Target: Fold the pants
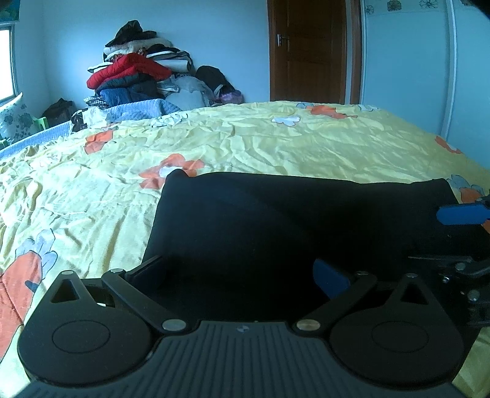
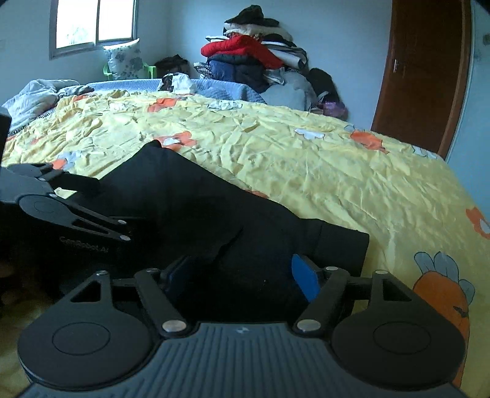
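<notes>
Pants (image 1: 291, 220): black, folded, lying flat on the bed (image 1: 275, 144) near its front edge, atop a yellow sheet with orange flowers

Left hand-held gripper (image 1: 242, 275): sitting low over the near edge of the pants, jaws standing apart, nothing pressing between the pads

Right hand-held gripper (image 2: 242, 275): hovering at the near edge of the pants beside the cuff end, jaws standing apart, blue pad (image 2: 304, 280) showing clear of the cloth, gripping nothing

Clothes pile (image 1: 137, 70): red, dark and white garments stacking against the wall beyond the bed

Door (image 1: 309, 49): brown wood, standing behind the bed, right of the pile

Window (image 2: 95, 24): sitting left of the pile
</notes>
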